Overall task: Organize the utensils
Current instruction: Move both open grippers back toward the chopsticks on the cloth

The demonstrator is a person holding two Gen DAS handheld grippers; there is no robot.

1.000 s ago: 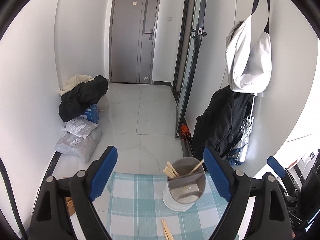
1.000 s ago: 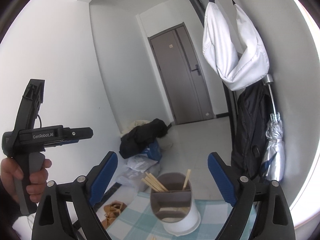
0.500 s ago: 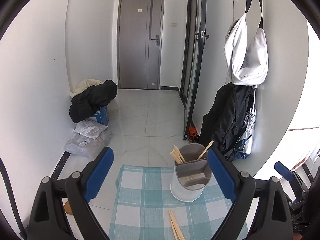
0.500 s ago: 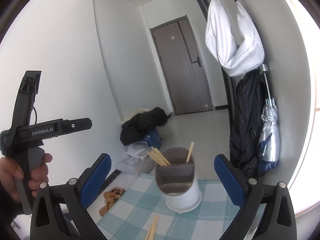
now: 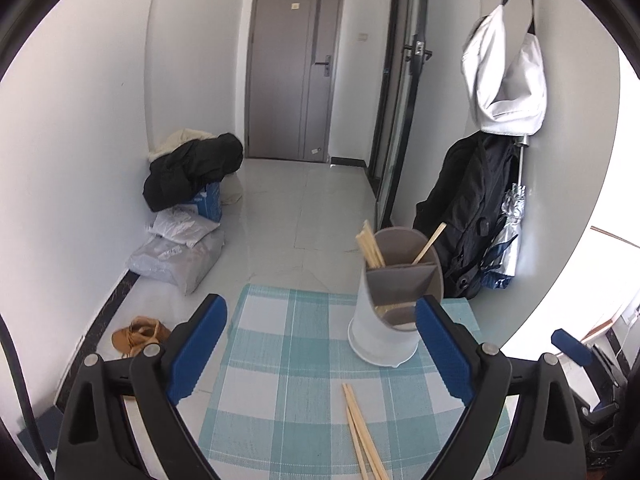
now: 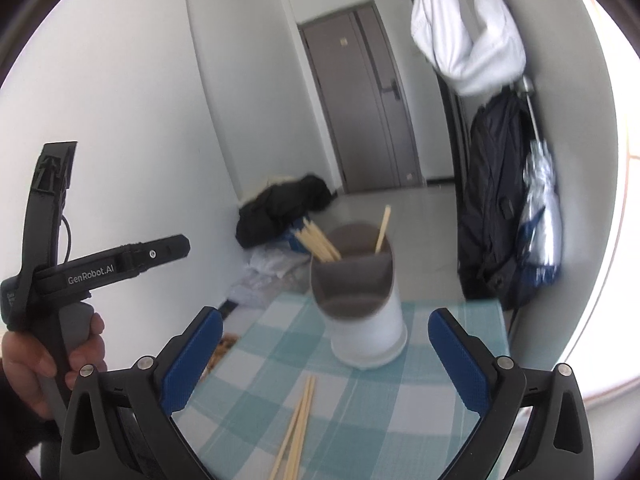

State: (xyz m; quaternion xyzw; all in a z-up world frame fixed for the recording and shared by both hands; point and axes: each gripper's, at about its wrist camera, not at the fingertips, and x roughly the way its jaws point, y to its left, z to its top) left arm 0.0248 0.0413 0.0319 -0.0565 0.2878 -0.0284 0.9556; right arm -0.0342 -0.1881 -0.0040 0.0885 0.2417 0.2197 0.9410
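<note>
Both my jaws are apart, nothing in them: left gripper (image 5: 320, 348), right gripper (image 6: 322, 354). White round plastic utensil holder with grey dividers (image 5: 394, 300) stands upright on the teal-checked counter (image 5: 280, 344). Loose pale wooden chopsticks (image 5: 362, 436) lie flat just in front of it.

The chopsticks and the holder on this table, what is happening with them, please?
A person holds a gripper in each hand to sort chopsticks. Both the left gripper and the right gripper are open and hold nothing. Some chopsticks already stand in the utensil holder on the checked tablecloth. The loose chopsticks lie on the cloth in front of it, not yet picked up.
</note>
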